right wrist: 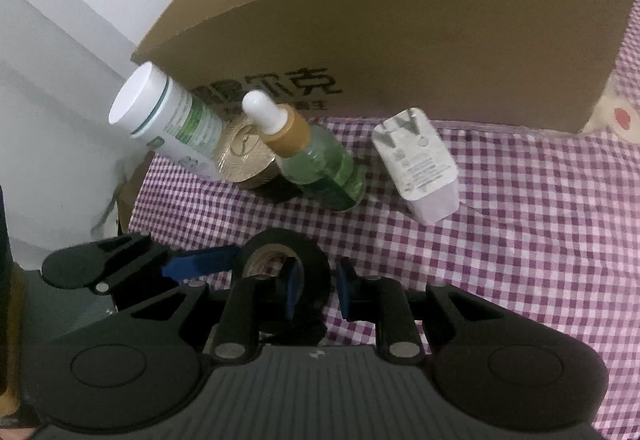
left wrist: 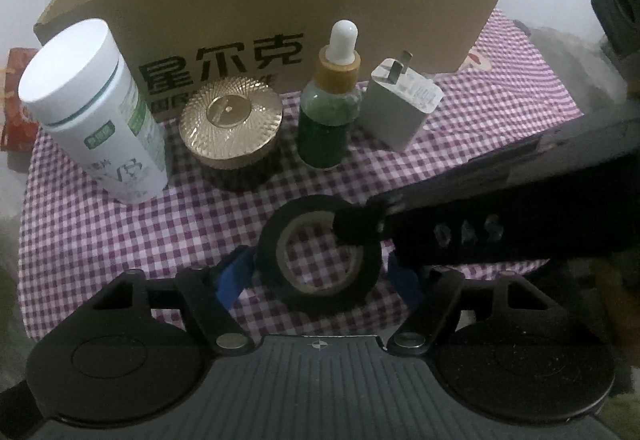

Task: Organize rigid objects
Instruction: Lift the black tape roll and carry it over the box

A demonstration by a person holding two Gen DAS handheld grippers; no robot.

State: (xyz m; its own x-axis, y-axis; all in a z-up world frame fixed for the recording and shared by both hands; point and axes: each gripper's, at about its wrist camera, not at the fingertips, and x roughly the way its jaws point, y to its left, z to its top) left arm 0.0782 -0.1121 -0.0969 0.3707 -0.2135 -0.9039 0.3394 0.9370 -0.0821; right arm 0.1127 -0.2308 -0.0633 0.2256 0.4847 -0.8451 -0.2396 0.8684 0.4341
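The left wrist view shows the whole black tape roll (left wrist: pixel 320 256) lying flat on the purple checked cloth (left wrist: pixel 100 232), its cardboard core and the cloth inside it in plain sight. The left gripper (left wrist: pixel 320 276) straddles the roll: one blue pad (left wrist: pixel 234 274) sits just left of the roll's outer wall and the other (left wrist: pixel 404 278) just right of it, with the roll between them but no clear pressing contact, so these tongs stand open around it. The right gripper (left wrist: pixel 356 226) reaches in from the right side of the roll, its tip over the ring wall.

The right wrist view adds what that view hides: the right gripper (right wrist: pixel 316 290) pinches the far right wall of the tape roll (right wrist: pixel 316 260), one blue finger (right wrist: pixel 294 286) inside the hole and the other outside, nearly shut on the ring. The left gripper's blue finger (right wrist: pixel 200 266) lies along the roll's left side.

Both tools point steeply down at the roll.

Beyond the roll stand a white canister (left wrist: pixel 92 112), a gold-lidded jar (left wrist: pixel 230 124), a green dropper bottle (left wrist: pixel 330 104) and a white plug adapter (left wrist: pixel 400 108), and behind them an open cardboard box (left wrist: pixel 280 8).
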